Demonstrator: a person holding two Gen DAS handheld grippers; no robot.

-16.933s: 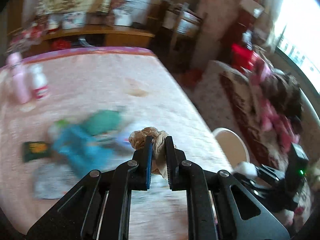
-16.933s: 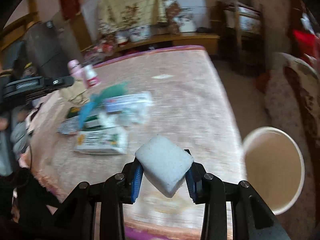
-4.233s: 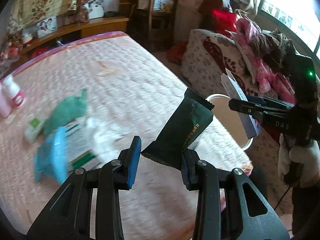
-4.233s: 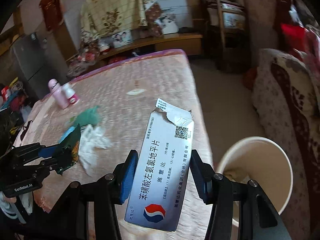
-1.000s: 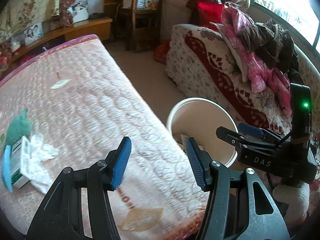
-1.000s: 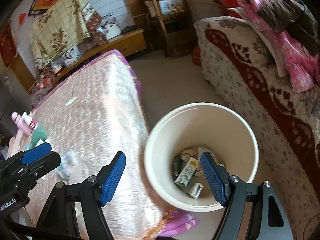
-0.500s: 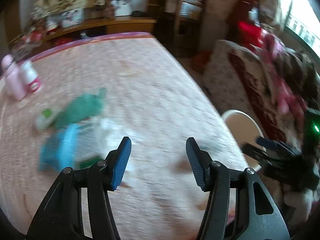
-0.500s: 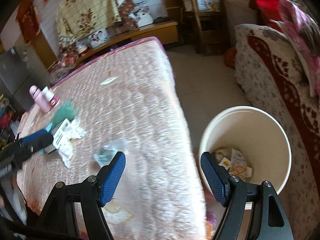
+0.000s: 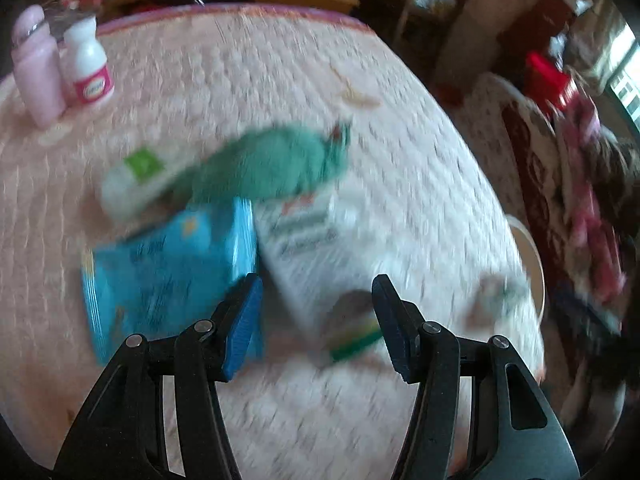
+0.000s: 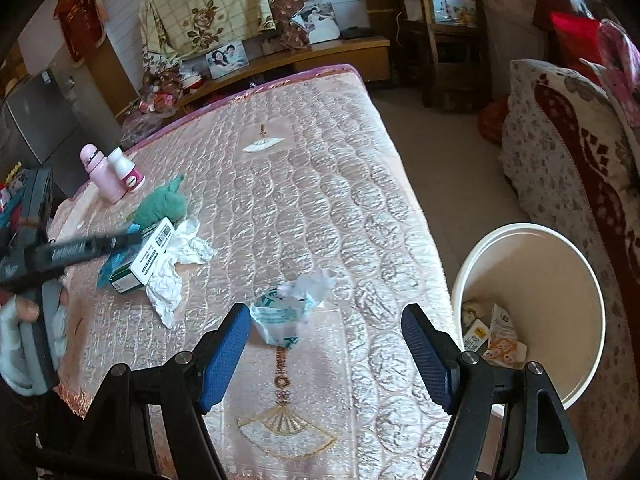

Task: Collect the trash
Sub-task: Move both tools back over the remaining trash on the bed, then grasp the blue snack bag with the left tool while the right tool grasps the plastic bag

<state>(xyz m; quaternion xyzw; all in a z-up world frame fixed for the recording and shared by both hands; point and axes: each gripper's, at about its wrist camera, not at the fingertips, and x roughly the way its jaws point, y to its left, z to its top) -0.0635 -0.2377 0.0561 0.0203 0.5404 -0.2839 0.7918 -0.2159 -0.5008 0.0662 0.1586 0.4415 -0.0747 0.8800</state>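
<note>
Both tools gape empty over the bed (image 10: 320, 168); the crumpled plastic wrapper (image 10: 290, 310), between the right tool (image 10: 326, 354) pads beside the bin (image 10: 532, 236), looks light and soft, best pinched mid-bunch; the left tool (image 9: 316, 320) hangs over a stiffer carton (image 9: 316, 256).

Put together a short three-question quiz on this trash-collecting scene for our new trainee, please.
1. True or false: the right hand-held gripper is clamped on the crumpled plastic wrapper.
2. Multiple choice: where does the white bucket stand? A) on the bed B) on the floor beside the bed C) on the wooden shelf
3. Fill in: next to the pink bottle stands a white ____ with a pink label.

Key:
1. False: its jaws stand open and empty above the bed, with the wrapper lying just beyond them.
2. B; some trash already lies inside.
3. Bottle.
</note>
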